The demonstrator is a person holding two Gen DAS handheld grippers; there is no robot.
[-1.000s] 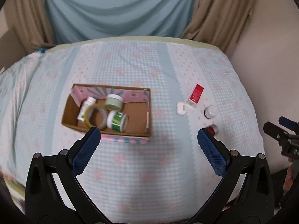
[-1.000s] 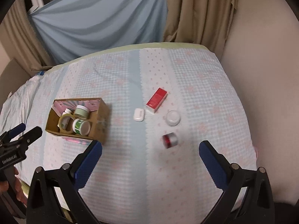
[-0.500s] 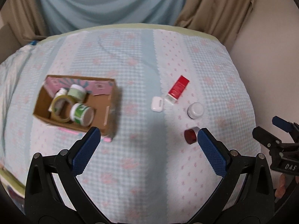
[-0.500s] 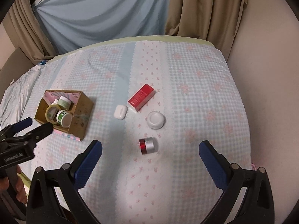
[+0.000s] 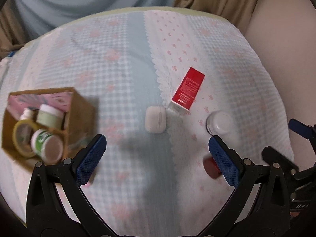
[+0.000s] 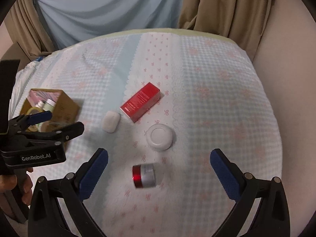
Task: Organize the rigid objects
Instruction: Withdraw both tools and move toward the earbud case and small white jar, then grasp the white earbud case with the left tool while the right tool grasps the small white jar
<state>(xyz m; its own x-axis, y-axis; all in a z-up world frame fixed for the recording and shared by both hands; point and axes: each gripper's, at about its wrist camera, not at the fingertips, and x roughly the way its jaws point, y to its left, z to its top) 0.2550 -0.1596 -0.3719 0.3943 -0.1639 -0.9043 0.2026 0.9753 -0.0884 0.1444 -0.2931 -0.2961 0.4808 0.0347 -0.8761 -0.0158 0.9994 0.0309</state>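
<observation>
1. Right gripper: jaws spread wide, nothing between the blue pads, hovering above the bed. The red-and-silver jar lies on its side directly between and just ahead of the fingertips, not touched.
2. Left gripper: jaws also spread wide and empty. Its right pad overlaps that jar in this view, so only the jar's blurred red end shows. Contact cannot be judged.
3. In the right wrist view the left gripper sits at the left edge, held by a hand, in front of the cardboard box.
4. Loose items on the checked bedspread: white round jar just beyond the red-and-silver jar; white case to its left; red carton lying flat, near the case, apart from it.
5. Cardboard box is at the bed's left side, well apart from the loose items. Inside: tape roll, green-labelled jar on its side, pale green jar, small white bottle. Contents are packed close together; exact contacts are blurred.
6. Surroundings: blue curtain and tan curtains behind the bed; plain wall on the right.
7. Obstructions: nothing lies between the right gripper and the red-and-silver jar.
</observation>
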